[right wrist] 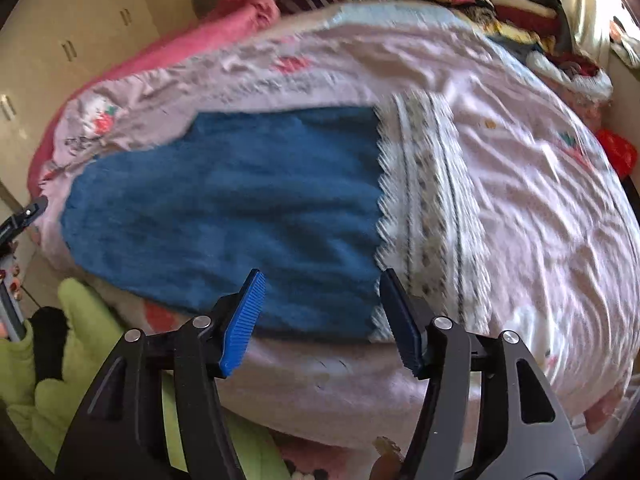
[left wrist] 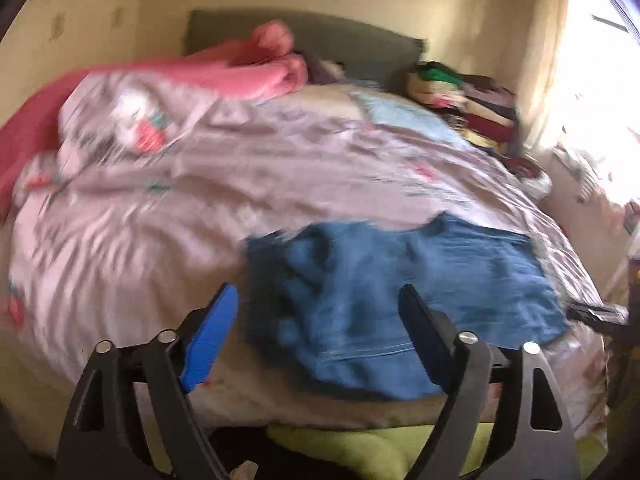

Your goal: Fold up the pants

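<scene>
Rumpled pink bedding (right wrist: 520, 152) covers one bed, with one pink blanket (left wrist: 256, 72) and one pile of folded clothes (right wrist: 516, 4) at its far side. One pair of blue pants (right wrist: 224, 208) with a white patterned cuff (right wrist: 432, 200) lies flat near the front edge. Two hand-held grippers hover above it: left hand-held gripper (left wrist: 320, 312) and right hand-held gripper (right wrist: 320, 304), both with jaws apart, holding nothing.
</scene>
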Demonstrator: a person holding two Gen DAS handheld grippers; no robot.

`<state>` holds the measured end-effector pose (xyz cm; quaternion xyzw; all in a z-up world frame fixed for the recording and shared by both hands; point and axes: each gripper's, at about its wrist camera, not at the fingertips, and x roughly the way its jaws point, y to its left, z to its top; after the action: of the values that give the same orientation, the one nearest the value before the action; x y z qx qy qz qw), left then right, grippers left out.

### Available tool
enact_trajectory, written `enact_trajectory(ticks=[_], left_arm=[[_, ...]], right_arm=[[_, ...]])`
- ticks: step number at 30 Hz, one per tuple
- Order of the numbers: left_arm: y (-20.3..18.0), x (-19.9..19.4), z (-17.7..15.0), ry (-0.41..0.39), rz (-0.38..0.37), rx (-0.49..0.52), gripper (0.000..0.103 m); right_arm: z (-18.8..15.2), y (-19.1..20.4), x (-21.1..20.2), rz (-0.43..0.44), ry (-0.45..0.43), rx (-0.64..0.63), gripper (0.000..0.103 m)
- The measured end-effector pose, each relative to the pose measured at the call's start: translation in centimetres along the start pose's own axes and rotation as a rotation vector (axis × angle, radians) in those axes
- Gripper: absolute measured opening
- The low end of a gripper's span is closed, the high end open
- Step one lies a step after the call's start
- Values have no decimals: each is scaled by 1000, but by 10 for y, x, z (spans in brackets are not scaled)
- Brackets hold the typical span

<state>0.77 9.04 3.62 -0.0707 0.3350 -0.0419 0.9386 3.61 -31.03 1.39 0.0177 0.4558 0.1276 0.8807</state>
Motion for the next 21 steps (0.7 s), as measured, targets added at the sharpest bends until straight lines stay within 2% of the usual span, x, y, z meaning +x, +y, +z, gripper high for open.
enact_trajectory(ticks=[2,5,8,12,17,21], left_arm=[[-22,9,3,22,-53,48,87],[-59,38,0,97,-118,141,91],[-86,70,-14,192,-120,220,91],[-92,102,-33,271,-75,265,91],[-86,108,-46,269,-86,269,92],[-84,99,-38,245,-124,214,95]], right_arm=[[7,8,6,12,4,-18,54],[14,18,18,34,14,-42,55],[15,23,31,41,40,-55,57],[5,18,50,34,97,-36,58],[-1,16,58,47,99,-34,62],[5,16,48,47,73,-41,63]])
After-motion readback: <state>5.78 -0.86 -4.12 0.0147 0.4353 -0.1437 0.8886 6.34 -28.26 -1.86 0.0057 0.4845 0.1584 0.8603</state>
